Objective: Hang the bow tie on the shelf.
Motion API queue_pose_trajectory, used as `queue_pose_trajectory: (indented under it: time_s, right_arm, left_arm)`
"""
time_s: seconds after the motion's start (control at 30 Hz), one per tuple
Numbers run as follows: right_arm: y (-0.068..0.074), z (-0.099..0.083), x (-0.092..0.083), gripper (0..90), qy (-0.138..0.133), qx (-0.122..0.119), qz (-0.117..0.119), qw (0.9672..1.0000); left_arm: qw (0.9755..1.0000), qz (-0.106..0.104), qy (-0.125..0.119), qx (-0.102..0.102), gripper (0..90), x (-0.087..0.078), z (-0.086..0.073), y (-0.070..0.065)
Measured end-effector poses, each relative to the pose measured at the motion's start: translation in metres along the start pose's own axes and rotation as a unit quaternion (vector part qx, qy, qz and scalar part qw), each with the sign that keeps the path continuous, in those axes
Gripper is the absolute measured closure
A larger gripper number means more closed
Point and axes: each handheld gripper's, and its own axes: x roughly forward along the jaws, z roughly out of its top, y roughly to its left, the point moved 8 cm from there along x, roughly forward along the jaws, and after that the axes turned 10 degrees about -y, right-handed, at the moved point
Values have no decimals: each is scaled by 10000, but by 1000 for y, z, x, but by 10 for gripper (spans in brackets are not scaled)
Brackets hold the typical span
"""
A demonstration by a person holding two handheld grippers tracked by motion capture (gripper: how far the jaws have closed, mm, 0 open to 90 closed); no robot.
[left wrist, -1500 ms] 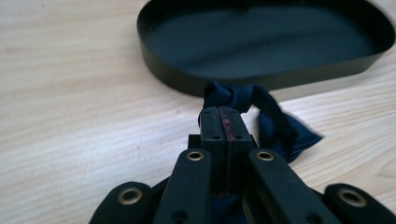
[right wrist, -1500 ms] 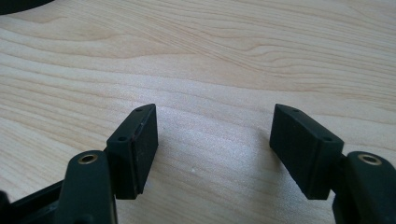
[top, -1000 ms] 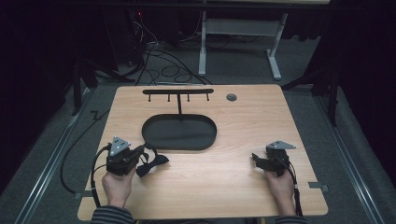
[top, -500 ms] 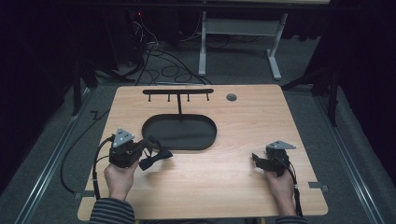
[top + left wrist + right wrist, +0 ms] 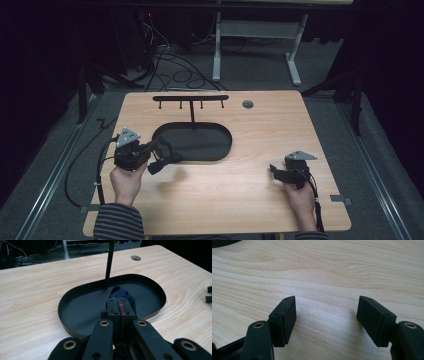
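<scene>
Light wood counter (image 5: 240,195), dark room behind. Left claw (image 5: 120,305) clamped tight on a dark blue cloth (image 5: 124,293), held above the left end of the black oval tray (image 5: 222,152) with its hook stand (image 5: 191,100). Right claw (image 5: 325,315) wide open, nothing in it, low over bare counter.

A light wooden table (image 5: 260,200) carries a round grommet hole (image 5: 248,104) near its far edge. Behind the table, on the grey carpet, a white metal desk frame (image 5: 295,55) stands on two legs. Left of that frame, loose black cables (image 5: 170,60) lie tangled on the floor. A metal floor rail (image 5: 47,185) runs along the table's left side.
</scene>
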Motion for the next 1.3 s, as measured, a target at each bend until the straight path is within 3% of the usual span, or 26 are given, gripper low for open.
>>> queue_pose_trajectory:
  time_s: [0.23,0.53,0.77,1.3]
  right_arm:
    - [0,0,0,335,-1,0,2,10000]
    - [0,0,0,333,-1,6,8,10000]
    - [0,0,0,333,-1,4,7,10000]
    - [0,0,0,333,0,5,8,10000]
  left_arm:
    - [10000,-36,-11,31,897,2,8,1]
    - [10000,62,-61,21,897,4,25,15]
    - [9999,86,-67,132,897,6,39,18]
    - [9995,192,-76,248,897,22,67,26]
